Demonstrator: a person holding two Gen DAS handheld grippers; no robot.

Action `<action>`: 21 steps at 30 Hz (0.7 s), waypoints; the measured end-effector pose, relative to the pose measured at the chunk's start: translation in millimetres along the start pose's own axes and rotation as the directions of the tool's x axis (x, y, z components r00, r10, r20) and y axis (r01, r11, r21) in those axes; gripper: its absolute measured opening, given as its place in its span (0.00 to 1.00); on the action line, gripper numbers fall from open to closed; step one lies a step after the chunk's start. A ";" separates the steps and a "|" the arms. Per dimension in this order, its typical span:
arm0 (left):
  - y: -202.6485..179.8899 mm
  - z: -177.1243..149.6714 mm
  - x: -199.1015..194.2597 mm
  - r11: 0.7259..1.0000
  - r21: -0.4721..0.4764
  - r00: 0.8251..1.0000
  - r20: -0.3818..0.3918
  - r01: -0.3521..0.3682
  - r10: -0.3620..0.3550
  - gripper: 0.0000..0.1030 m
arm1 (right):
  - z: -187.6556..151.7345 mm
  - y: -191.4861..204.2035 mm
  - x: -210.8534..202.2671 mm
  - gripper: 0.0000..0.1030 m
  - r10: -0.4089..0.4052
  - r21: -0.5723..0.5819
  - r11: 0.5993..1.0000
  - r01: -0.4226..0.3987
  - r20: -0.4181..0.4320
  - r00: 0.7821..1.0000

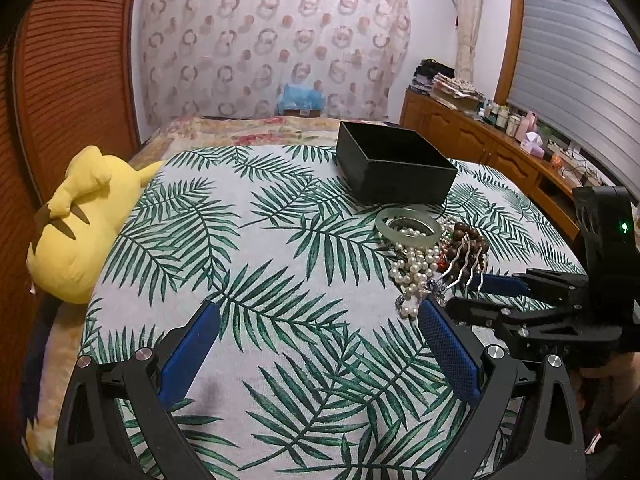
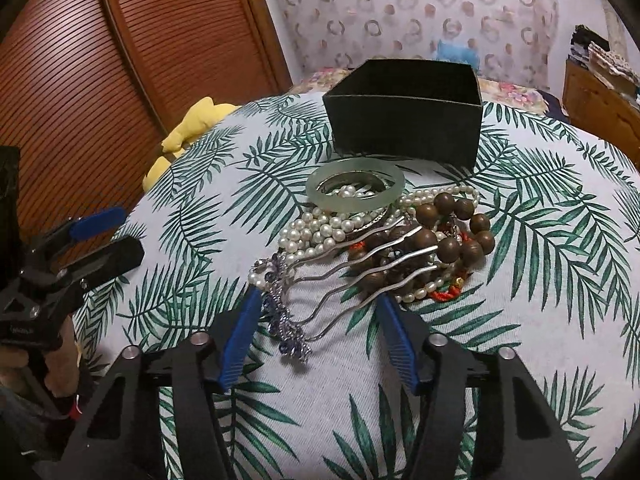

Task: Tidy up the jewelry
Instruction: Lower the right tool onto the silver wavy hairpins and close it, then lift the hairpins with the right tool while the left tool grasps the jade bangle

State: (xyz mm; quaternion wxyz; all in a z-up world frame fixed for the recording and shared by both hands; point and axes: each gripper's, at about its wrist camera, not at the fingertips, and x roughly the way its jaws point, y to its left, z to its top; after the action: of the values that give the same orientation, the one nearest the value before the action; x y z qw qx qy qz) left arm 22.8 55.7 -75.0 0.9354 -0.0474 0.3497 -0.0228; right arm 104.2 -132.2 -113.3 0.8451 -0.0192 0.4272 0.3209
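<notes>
Right gripper (image 2: 318, 304) straddling silver hair comb (image 2: 344, 276), pads not yet touching, presumably to lift it into black box (image 2: 404, 120) at twelve o'clock; left gripper (image 1: 320, 320) wide, empty, waiting at nine o'clock.

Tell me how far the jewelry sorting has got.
Done: nothing visible yet; what shows of the black box looks empty. In hand: the right gripper straddles the silver hair comb, pads not yet pressing it; the left gripper is open over bare cloth. Left: the jade bangle, pearl strands, wooden bead bracelet and comb all lie piled before the box.
</notes>
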 end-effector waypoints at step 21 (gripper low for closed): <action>-6.9 6.0 11.3 1.000 0.014 0.999 -0.021 0.027 -0.027 0.93 | 14.7 2.0 -47.1 0.02 0.116 -0.040 0.993 -0.111 0.133 0.984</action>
State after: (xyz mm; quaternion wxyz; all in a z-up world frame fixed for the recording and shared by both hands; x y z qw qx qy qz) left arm 35.1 48.4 -77.2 0.9316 -0.0452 0.3587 -0.0383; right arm 93.3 -150.9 -68.9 0.8519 0.0132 0.3643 0.3759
